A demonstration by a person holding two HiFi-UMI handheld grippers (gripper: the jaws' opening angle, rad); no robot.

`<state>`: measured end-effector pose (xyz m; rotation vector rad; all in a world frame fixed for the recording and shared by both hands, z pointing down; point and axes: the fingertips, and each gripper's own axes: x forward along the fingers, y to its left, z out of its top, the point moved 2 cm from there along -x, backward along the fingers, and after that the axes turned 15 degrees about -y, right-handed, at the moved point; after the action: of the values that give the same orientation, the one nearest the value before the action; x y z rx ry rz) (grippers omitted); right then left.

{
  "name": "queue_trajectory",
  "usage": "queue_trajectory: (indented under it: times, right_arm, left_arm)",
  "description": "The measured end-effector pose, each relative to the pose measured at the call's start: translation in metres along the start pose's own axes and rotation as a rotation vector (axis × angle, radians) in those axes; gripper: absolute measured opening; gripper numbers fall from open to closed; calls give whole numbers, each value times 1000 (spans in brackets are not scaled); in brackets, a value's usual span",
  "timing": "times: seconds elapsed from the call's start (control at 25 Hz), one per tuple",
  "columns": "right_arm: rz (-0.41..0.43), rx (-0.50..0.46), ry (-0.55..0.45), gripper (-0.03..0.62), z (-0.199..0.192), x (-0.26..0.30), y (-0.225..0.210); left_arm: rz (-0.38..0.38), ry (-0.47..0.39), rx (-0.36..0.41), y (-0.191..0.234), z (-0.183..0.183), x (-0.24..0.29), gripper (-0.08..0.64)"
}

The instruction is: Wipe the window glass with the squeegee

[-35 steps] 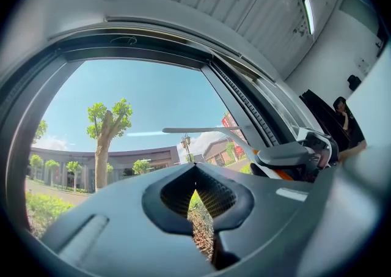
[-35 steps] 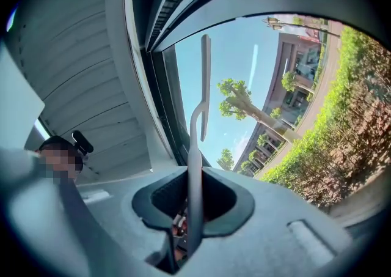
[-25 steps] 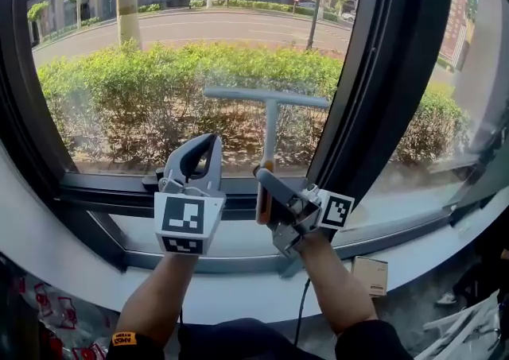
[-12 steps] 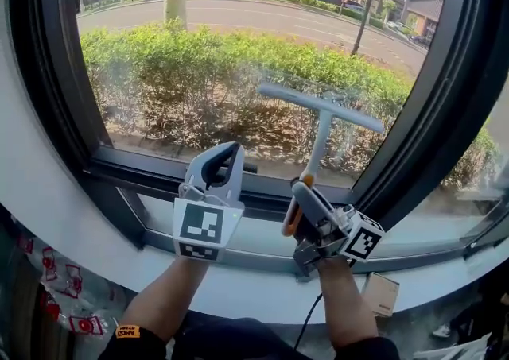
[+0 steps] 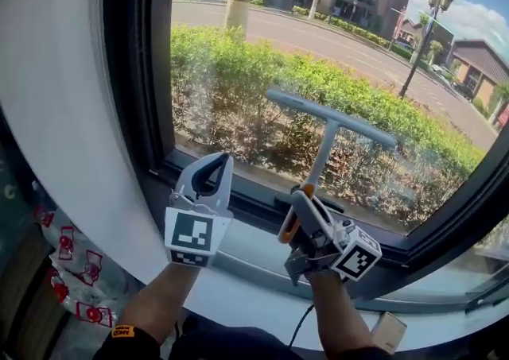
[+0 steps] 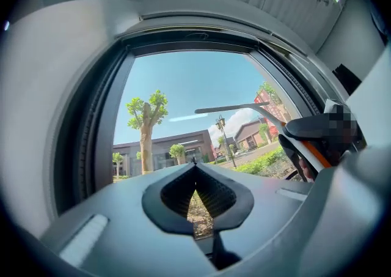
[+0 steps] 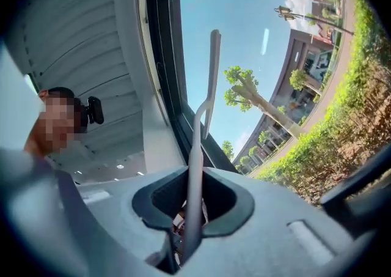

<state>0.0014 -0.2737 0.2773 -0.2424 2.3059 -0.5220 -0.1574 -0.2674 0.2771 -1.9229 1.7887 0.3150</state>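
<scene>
Head view shows me the squeegee (image 5: 328, 140) standing above the lower window rail (image 5: 253, 198). Its pale shaft rises from the rail and tilts a little to the right. Its long blade runs crosswise in front of the window glass (image 5: 238, 56), well above that rail. I cannot tell whether the blade's edge actually touches the pane. The orange grip end sits just above the rail, clamped in the right gripper (image 5: 301, 203), whose marker cube hangs below the rail over the white sill (image 5: 238, 263). In the right gripper view the jaws are pressed together on the shaft of the squeegee (image 7: 194, 172), which runs straight up out of the right gripper (image 7: 190, 211) to the blade, seen edge-on. The left gripper (image 5: 217, 160) points upward to the left of the squeegee, its tips level with the rail and its cube down over the sill. In the left gripper view the left gripper (image 6: 195, 169) has its fingertips meeting, leaving only the small diamond-shaped gap behind them, with nothing held there. Beyond the rail, through the glass, I see a hedge (image 5: 231, 80) and a road.
</scene>
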Motion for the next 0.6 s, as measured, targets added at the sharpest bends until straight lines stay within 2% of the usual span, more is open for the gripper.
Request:
queue_trajectory:
  times: [0.28,0.44,0.6]
  right_arm:
    - [91,18,21,46,-69,119,25]
    - [79,8,29,46,-97,162,26]
    - [20,11,34,46,-119,182,12]
  left_arm:
    - [79,-48,67,114,19,-16,15]
    - [91,-78,82,154,29,-17,15]
    - [77,-90,78,174,29,-17,15]
